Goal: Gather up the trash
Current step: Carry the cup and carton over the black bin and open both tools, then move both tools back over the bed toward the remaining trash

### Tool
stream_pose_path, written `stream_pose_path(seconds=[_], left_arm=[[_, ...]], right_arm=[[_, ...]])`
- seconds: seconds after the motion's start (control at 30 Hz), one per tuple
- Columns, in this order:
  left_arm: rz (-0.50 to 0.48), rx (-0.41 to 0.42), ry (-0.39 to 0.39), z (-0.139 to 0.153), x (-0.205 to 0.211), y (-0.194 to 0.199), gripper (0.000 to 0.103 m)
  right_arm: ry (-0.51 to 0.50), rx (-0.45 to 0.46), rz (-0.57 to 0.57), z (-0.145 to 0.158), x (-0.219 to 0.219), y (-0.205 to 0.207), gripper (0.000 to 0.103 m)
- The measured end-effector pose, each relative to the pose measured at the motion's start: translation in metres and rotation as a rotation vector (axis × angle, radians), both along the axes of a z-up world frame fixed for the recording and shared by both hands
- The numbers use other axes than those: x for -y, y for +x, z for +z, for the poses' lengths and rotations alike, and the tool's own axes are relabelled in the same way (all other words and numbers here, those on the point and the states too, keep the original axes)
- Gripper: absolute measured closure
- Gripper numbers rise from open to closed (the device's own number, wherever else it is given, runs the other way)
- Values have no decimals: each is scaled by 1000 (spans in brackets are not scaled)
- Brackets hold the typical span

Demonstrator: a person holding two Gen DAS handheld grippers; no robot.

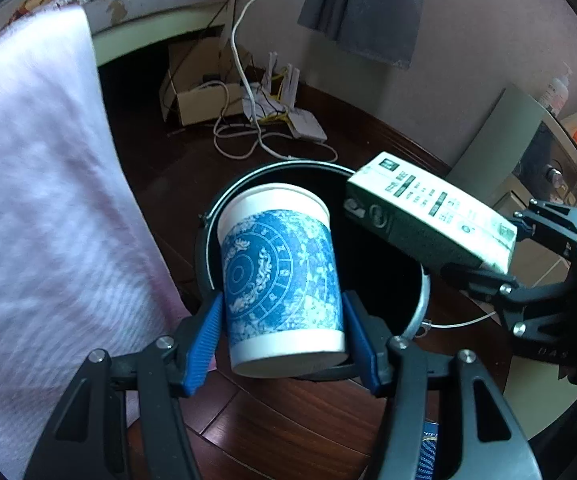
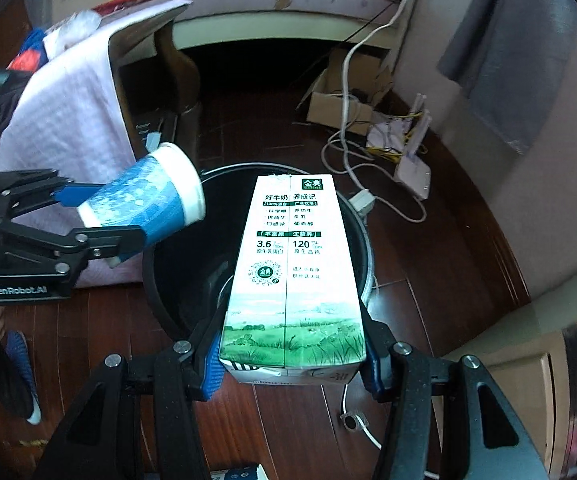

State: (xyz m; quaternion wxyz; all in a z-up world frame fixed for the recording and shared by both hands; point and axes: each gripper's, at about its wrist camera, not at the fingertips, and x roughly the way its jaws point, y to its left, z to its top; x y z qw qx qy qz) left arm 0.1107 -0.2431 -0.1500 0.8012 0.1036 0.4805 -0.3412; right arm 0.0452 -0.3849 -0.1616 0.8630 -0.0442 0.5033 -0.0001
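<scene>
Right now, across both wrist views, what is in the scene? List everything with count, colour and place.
paper cup: one, blue and white, held tilted over the bin
milk carton: one, white and green, held over the bin
bin: one, black, on the floor below both items
cloth: one, pale pink, draped left of the bin
cardboard box: one, brown, open, by the far wall
router: one, white, on the floor near the wall
cables: several, mostly white, around box and router
floor: dark red wood
left gripper: blue-padded fingers shut on the paper cup
right gripper: shut on the milk carton
</scene>
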Motion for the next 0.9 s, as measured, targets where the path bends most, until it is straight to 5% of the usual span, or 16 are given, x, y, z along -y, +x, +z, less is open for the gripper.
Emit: stream_pose_path(seconds=[0.13, 0.17, 0.2, 0.27, 0.63, 0.9], left_arm=[[-8, -47, -11, -8, 1, 3, 36], [10, -47, 3, -10, 0, 3, 17], [20, -49, 5, -10, -3, 4, 10], [47, -57, -6, -9, -11, 2, 5], [178, 45, 76, 9, -35, -18, 2], [219, 123, 98, 29, -46, -28, 1]], right_arm=[[-1, -37, 49, -12, -5, 12, 46], [-20, -37, 53, -14, -7, 13, 41], [-50, -43, 47, -17, -4, 18, 16], [-73, -58, 21, -20, 2, 18, 0], [-23, -14, -140, 14, 31, 20, 0], [-45, 39, -75, 38, 7, 21, 0]])
